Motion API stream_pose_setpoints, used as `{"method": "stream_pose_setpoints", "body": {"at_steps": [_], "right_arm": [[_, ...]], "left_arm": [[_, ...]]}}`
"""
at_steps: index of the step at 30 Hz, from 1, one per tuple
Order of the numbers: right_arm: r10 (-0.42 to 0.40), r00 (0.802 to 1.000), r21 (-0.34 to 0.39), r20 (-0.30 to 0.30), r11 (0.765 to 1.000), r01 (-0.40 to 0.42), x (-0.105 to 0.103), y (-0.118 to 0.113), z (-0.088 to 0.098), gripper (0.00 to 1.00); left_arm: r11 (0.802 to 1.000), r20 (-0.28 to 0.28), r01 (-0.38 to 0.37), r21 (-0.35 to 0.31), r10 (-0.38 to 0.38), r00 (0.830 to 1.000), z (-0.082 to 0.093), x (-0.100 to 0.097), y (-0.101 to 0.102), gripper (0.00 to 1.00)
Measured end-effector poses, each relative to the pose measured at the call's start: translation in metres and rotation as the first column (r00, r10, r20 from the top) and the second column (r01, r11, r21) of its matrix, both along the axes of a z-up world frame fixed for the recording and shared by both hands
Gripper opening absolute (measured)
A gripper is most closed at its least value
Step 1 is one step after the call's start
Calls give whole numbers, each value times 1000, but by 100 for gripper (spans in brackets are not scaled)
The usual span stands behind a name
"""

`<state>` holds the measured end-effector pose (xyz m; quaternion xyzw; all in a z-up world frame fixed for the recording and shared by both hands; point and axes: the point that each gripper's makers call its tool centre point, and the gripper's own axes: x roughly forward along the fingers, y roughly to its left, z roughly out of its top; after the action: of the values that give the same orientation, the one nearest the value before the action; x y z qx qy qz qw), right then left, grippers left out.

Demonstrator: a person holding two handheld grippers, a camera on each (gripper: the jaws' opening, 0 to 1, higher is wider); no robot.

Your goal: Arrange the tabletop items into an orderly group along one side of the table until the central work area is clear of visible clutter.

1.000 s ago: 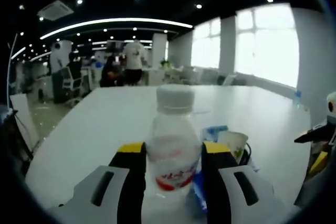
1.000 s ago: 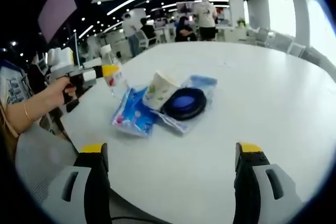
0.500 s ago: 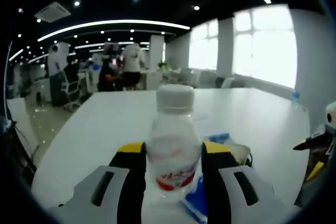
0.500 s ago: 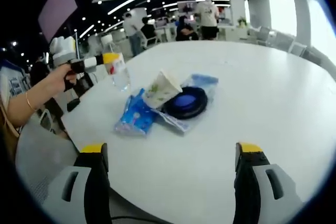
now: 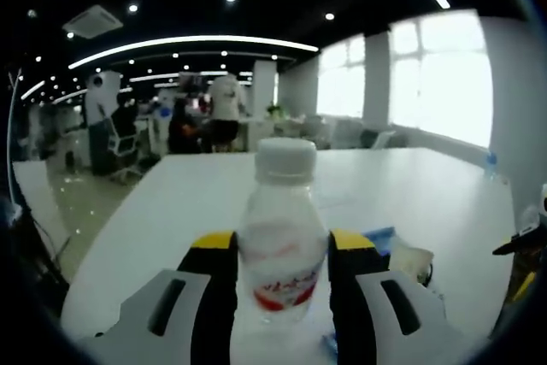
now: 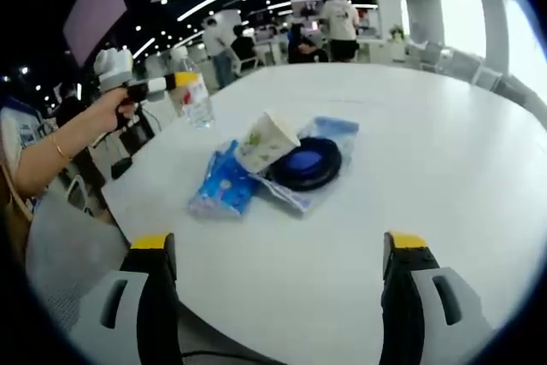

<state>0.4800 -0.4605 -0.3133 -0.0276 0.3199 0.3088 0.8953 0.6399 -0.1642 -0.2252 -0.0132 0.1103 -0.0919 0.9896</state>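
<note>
A clear plastic bottle (image 5: 281,241) with a white cap and red label stands between my left gripper's (image 5: 281,250) yellow-tipped jaws, which are shut on it. From the right gripper view that bottle (image 6: 192,97) hangs above the table's far left part, held by the left gripper (image 6: 175,83) in a person's hand. A paper cup (image 6: 264,142) lies tipped against a dark blue round bowl (image 6: 305,162), with blue packets (image 6: 224,186) beside them. My right gripper (image 6: 279,250) is open over the bare near table. The cup (image 5: 410,260) and a packet (image 5: 379,238) sit right of the bottle.
The large white table (image 6: 444,151) stretches far back and right. People and office chairs (image 6: 333,27) stand beyond its far edge. A person's forearm (image 6: 60,147) reaches in from the left. Windows (image 5: 440,74) line the right wall.
The left gripper has lifted the bottle off the table and carried it up and away from the pile. The right gripper has stayed still and open.
</note>
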Motion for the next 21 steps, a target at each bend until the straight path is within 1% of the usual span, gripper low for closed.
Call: {"method": "stream_pose_setpoints", "body": {"at_steps": [1,4,6,10,13,16,21], "right_arm": [[2,1000,-6,-3,1000,-2,0,0,-1,99],[7,1000,-15,-8,1000,-7,-1,0,-3,99],[14,1000,-18,-20,1000,-14,-3,1,-6,99],[30,999,-29,-35,999,-31,-5,3,-10,99],[30,999,-35,-41,999,-32,-6,3,-11,99],[34,998,-42,-60,998,-37,-7,2,-17,99],[34,996,-62,-86,997,-39,-10,1,-24,99]], "left_arm": [[1000,6,9,10,-9,1000,0,1,1,38],[1000,2,3,17,-3,1000,-3,7,8,38],[1000,-6,-8,8,8,1000,-5,13,13,38],[1000,-4,-16,-5,16,1000,-7,20,21,38],[1000,-10,-12,16,12,1000,-11,27,28,38],[1000,-9,-10,21,10,1000,-14,33,34,38],[1000,-15,-15,0,15,1000,-21,45,46,38]]}}
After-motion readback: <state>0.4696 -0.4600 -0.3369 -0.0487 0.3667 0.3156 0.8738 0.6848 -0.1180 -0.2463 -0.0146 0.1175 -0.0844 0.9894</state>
